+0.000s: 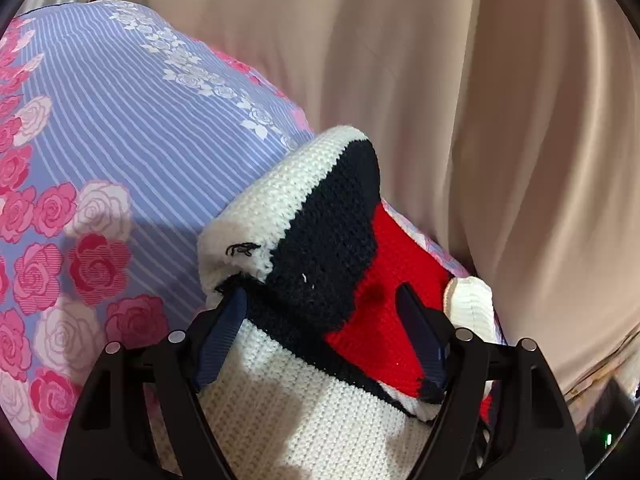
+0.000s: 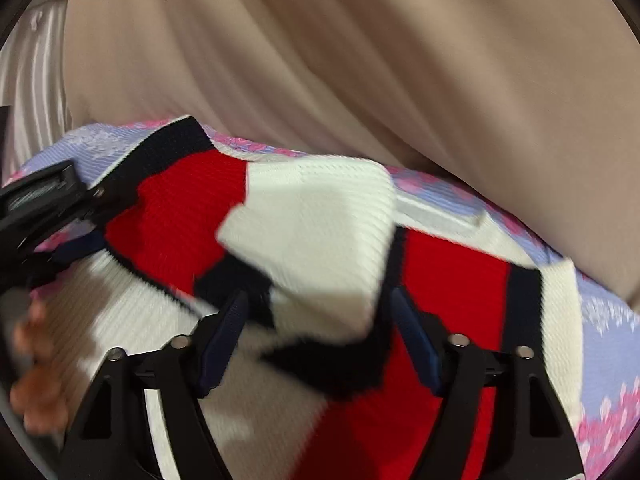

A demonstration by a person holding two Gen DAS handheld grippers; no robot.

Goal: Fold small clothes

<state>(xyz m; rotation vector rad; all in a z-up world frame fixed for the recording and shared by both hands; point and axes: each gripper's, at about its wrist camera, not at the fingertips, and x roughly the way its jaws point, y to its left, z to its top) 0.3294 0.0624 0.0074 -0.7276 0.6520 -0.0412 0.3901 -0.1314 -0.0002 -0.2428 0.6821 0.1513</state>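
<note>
Beige curtain (image 1: 460, 80) fills the background in both wrist views, hanging in soft folds. Below it lies a lilac striped bedsheet (image 1: 132, 128) with pink and white roses printed on it; this looks like a bed rather than a hard surface.

Knit sweater (image 1: 320, 360), white with navy and red blocks, sits on the sheet near the edge by the curtain. In the left wrist view a white-and-navy part of it stands bunched up above the rest, with a white cuff-like end (image 1: 470, 300) poking out to the right.

Left hand-held gripper (image 1: 320, 312): fingers spread wide, blue pads either side of the raised knit. Left pad sits against the white/navy fold, right pad over the red block. Not clamped on anything I can confirm.

Right hand-held gripper (image 2: 316, 320): also spread wide, over the sweater (image 2: 320, 220). View is motion-blurred. A folded white panel lies on top between the fingers, red and navy blocks around it.

Left edge of the right wrist view shows the other gripper's black body (image 2: 36, 200) and blurred fingers of a hand (image 2: 36, 380).
</note>
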